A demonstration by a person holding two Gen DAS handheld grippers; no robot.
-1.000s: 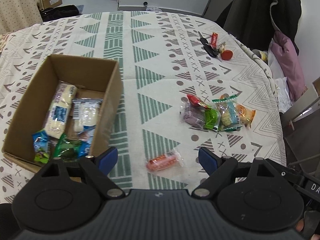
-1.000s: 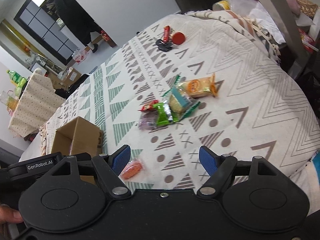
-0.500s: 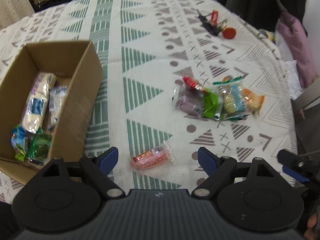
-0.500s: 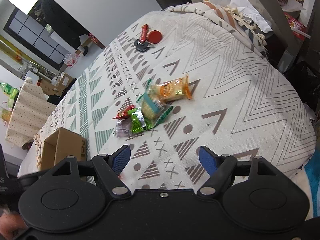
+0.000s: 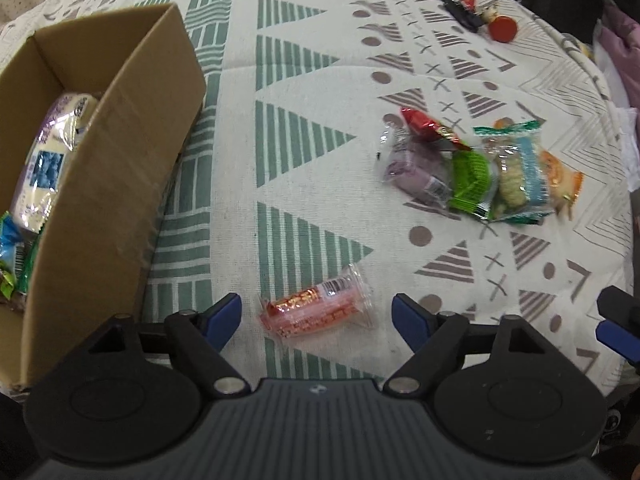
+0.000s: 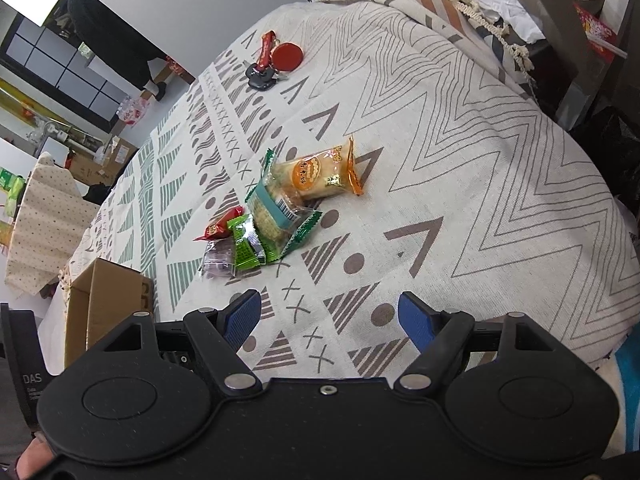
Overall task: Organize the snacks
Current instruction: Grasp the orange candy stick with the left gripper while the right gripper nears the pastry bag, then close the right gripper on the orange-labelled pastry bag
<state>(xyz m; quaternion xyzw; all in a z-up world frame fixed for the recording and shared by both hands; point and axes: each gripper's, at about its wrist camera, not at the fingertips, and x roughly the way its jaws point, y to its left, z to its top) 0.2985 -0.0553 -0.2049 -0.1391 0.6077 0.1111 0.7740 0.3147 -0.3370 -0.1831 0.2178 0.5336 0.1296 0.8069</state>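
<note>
Left gripper [image 5: 316, 314] jaws released, bracketing pink snack packet [image 5: 318, 311] at lower centre | we judge it light, crinkly, probably crushable; grip mid-body | right gripper [image 6: 330, 318] jaws released, empty.

On the tablecloth [image 5: 304, 80], a cardboard box [image 5: 120, 184] sits at the left with several snack packets [image 5: 48, 148] inside. A single wrapped snack [image 5: 316, 310] lies near, right of the box. A cluster of snack packets [image 5: 480, 168] lies farther right. A bunch of keys [image 5: 476, 12] rests at the far right.
</note>
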